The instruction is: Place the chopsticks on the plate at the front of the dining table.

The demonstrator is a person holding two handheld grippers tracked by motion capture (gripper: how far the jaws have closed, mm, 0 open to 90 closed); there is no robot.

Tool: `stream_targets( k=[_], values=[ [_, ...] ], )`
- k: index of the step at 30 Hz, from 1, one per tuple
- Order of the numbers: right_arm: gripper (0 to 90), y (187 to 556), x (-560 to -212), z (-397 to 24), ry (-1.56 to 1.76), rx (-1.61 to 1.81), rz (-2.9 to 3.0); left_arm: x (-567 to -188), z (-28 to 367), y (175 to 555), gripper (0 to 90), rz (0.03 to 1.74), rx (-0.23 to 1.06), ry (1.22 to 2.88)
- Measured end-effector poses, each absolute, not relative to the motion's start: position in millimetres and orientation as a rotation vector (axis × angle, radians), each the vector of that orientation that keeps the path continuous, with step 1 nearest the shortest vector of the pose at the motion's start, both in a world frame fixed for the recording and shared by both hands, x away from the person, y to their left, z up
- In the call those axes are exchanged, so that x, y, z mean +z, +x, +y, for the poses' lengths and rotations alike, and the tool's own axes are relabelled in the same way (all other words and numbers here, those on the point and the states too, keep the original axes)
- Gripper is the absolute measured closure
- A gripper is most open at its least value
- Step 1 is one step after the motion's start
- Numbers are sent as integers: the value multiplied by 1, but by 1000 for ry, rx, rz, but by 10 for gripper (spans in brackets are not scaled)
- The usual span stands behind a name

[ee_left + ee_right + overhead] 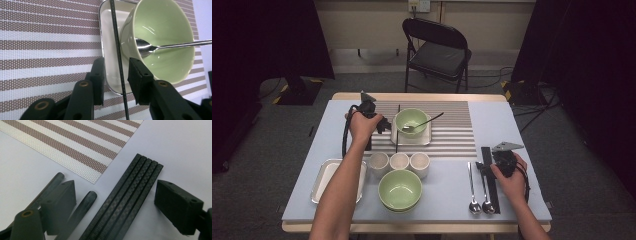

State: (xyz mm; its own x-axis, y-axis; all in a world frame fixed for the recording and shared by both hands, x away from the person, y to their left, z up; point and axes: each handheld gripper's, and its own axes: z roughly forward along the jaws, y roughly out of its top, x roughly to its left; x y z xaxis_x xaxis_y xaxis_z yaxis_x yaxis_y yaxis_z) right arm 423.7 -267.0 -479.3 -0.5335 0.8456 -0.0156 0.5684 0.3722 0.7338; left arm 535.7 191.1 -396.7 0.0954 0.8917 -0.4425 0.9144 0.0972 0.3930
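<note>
A: So, where does the left gripper (384,125) sit?

B: Upper left of centre in the high view, over the striped mat (452,130). The forearm runs up from the bottom edge and the hand (362,125) is bent to the right, jaws aimed at the white square dish (428,137).

A: And its jaws?

B: In the left gripper view they stand parted, either side of a thin black chopstick (119,62) that runs from the top of the frame to the bottom. The pads do not press on it; there is a gap on both sides. That chopstick lies across the dish's left rim, just beside the green bowl (162,37).

A: Anything in the bowl?

B: A spoon (150,47), its handle leaving toward the right edge of the frame.

A: The right gripper (487,162)?

B: Lower right of the high view, hand (509,175) low over the bench (512,120). Its jaws gape wide. In the right gripper view a bundle of black chopsticks (127,200) lies between them, untouched, with the handles of two spoons (82,207) by the left jaw.

A: What crowds the left arm?

B: Three small cups (399,161) and a second green bowl (400,189) just right of the forearm, a metal tray (323,180) under it.
</note>
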Motion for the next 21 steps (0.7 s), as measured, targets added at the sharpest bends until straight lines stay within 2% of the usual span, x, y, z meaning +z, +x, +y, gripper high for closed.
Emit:
stream_targets(
  k=[3, 6, 8, 14, 21],
  values=[
    [163, 424, -479, -267, 1229, 970, 2247, -394, 193, 534, 595, 1758, -38, 1760],
    [163, 424, -479, -267, 1229, 970, 2248, -390, 194, 531, 490, 1742, -24, 1737],
    [162, 424, -479, -267, 1229, 970, 2247, -389, 195, 530, 484, 1733, -14, 1745],
    [162, 424, -479, -267, 1229, 970, 2248, -386, 196, 528, 382, 1713, 6, 1741],
    [162, 424, -479, -267, 1232, 970, 2248, -383, 196, 524, 322, 1677, 3, 1755]
  ],
)
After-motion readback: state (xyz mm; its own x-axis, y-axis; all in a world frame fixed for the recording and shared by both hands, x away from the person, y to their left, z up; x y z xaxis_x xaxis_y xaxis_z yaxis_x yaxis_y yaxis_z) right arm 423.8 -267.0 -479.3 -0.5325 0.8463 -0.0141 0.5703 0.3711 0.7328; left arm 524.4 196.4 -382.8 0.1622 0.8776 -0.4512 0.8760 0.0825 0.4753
